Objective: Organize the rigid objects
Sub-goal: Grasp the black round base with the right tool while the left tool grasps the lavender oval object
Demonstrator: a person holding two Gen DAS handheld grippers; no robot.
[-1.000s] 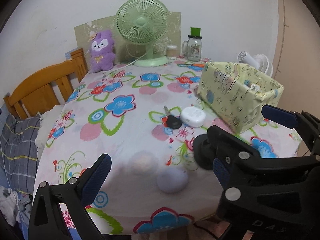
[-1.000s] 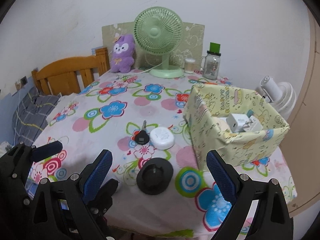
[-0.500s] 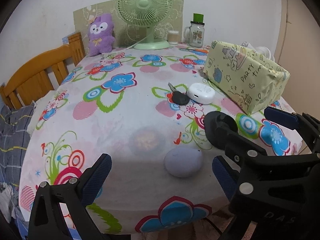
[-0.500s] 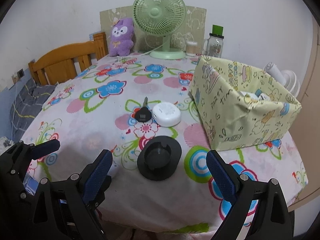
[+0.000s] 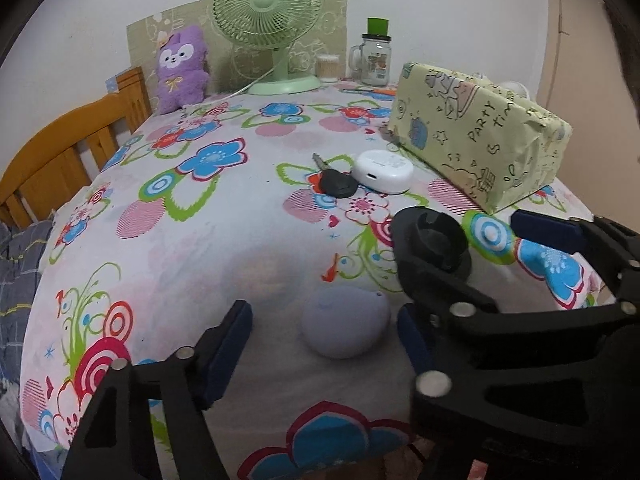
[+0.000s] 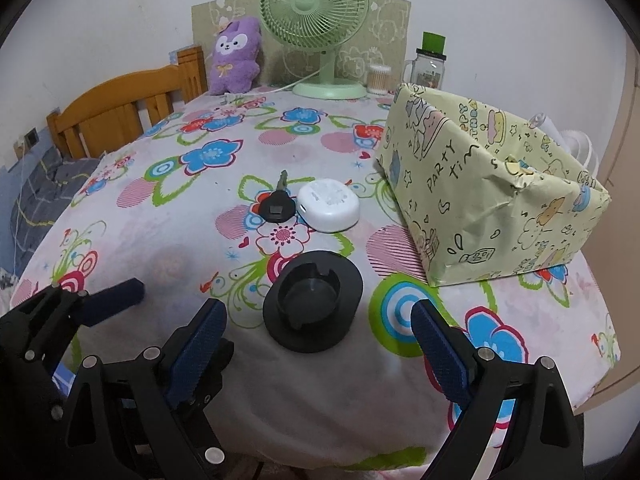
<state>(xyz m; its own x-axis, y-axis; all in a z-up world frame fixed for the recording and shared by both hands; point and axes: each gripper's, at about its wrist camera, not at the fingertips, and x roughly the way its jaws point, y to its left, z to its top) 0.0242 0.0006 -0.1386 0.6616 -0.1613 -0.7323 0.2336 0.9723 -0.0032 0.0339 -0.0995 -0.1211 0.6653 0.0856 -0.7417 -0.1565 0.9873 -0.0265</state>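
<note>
Jaws apart beside wrapped box [image 6: 480,200]

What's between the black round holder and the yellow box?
Only bare flowered tablecloth between the black round holder and the yellow box, shown in the right wrist view.

Bare floral tablecloth [image 6: 168,236] open across the left and centre of the frame, key [image 6: 275,206], white case [image 6: 328,205] and black round holder [image 6: 313,306] clustered mid-frame, wrapped box [image 6: 492,204] blocking the right, fan [image 6: 316,20], plush [image 6: 234,56] and jar [image 6: 430,66] lining the far edge
</note>
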